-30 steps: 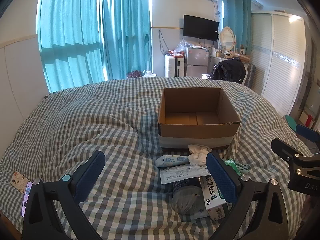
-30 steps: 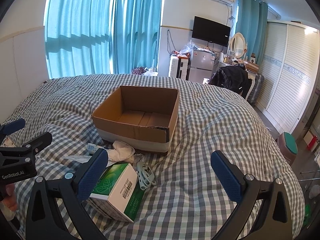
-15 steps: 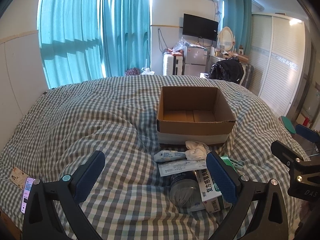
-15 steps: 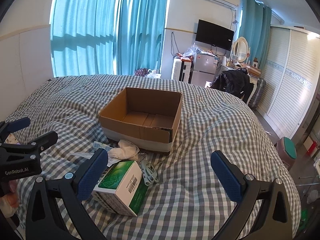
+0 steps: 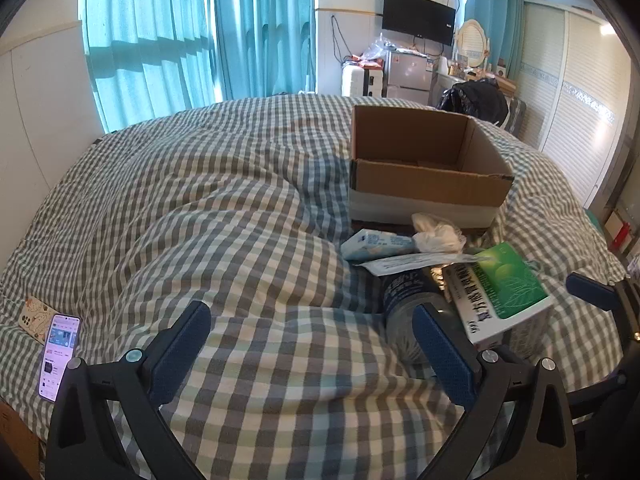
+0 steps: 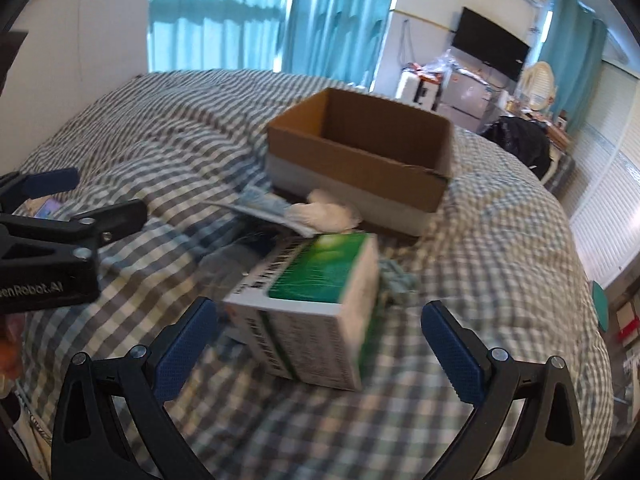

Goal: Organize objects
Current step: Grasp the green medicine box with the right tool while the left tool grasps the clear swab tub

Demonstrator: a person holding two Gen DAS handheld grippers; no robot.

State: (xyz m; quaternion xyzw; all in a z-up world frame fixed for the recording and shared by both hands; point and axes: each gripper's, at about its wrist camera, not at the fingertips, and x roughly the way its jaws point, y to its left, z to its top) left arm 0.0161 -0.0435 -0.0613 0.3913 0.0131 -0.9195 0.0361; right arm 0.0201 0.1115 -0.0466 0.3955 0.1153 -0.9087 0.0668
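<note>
An open cardboard box [image 5: 424, 168] [image 6: 360, 160] sits on the checked bed. In front of it lies a pile: a green-and-white medicine box [image 5: 500, 292] [image 6: 312, 304], a dark bottle [image 5: 408, 300], a light blue packet [image 5: 376, 242], a flat white sachet [image 5: 416, 260] and a crumpled white cloth [image 5: 436, 234] [image 6: 324, 214]. My left gripper [image 5: 312, 344] is open over bare bedding, left of the pile. My right gripper [image 6: 320, 344] is open, its fingers on either side of the medicine box without touching it. In the right wrist view the left gripper [image 6: 60, 208] shows at the left edge.
A phone with a lit screen [image 5: 58, 350] and a patterned case [image 5: 34, 314] lie at the bed's left edge. Teal curtains, a television, a small fridge and white wardrobes stand beyond the bed. A pale green clip [image 6: 396, 276] lies right of the medicine box.
Both grippers have moved down and forward toward the pile. The right one has swung left so the medicine box sits between its open fingers. The right wrist view is blurred by motion.
</note>
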